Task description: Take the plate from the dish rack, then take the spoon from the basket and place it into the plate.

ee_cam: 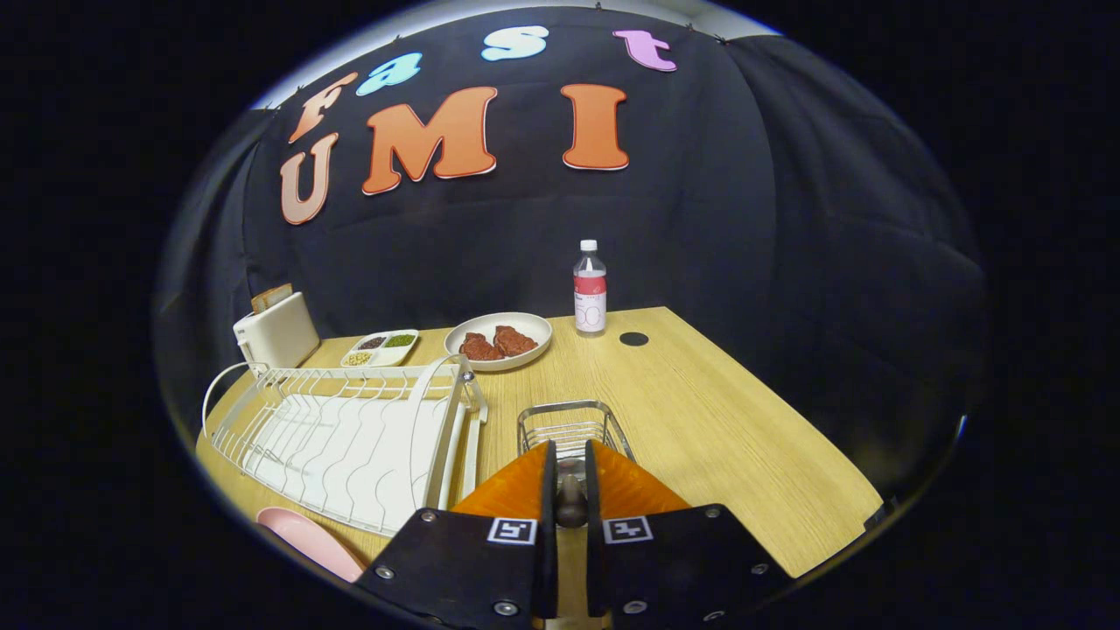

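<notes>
In the gripper view, the gripper (570, 490) was nearly closed, and both fingers pressed on a dark, rounded piece between them. I judged this to be the spoon (571, 500), held by one end; whether this end was the handle or the bowl was hard to tell, because so little of it showed. The gripper was just at the near side of the basket (569, 426), a small wire basket on the table (700, 411), to the right of the rack (350, 433).

The rack was white wire with a white tray under it, and no plate stood in it. A pink plate (306, 538) lay flat on the table at the near left, just before the rack's near corner. So the first step looked done, and the step in hand was the second one: carrying the spoon from the basket to the plate.

The next move, as I judged, called for a lift clear of the basket's rim, then a move to the left and nearer, passing the corner of the rack without touching it, and a release low over the plate so that the spoon does not bounce out.

Far on the table stood a bottle (590, 299), a dish (499, 340) with two red-brown pieces, a small divided tray (381, 348) and a toaster (276, 332). They were well apart from the path.
</notes>
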A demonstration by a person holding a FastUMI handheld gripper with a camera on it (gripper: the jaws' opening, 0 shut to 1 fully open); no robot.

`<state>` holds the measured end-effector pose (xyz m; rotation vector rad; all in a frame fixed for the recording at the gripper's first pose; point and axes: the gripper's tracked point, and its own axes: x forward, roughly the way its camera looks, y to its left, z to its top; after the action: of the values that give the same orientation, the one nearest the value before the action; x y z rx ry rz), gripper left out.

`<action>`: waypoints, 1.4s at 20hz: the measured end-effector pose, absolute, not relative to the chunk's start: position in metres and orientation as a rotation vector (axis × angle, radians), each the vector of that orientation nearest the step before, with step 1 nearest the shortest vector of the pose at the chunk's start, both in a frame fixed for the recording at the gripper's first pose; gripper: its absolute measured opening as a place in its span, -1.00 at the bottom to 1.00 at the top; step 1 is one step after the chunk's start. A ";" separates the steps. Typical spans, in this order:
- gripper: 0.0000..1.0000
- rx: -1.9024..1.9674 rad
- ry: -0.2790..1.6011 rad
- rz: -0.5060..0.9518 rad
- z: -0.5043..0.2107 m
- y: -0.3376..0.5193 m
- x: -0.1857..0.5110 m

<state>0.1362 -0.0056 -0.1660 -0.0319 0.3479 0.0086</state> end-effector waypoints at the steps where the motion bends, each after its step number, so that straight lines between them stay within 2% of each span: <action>1: -0.77 -0.045 0.329 0.008 -0.160 -0.006 0.137; 7: -0.83 -0.090 0.252 0.022 -0.118 -0.002 0.125; 13: -0.83 -0.103 0.208 0.000 -0.085 0.004 0.083; 22: -0.82 -0.057 0.240 0.017 -0.094 0.063 -0.012; 28: -0.83 -0.020 0.262 0.070 -0.115 0.120 -0.045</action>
<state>-0.0446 0.1204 -0.1152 -0.0203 0.2619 0.0705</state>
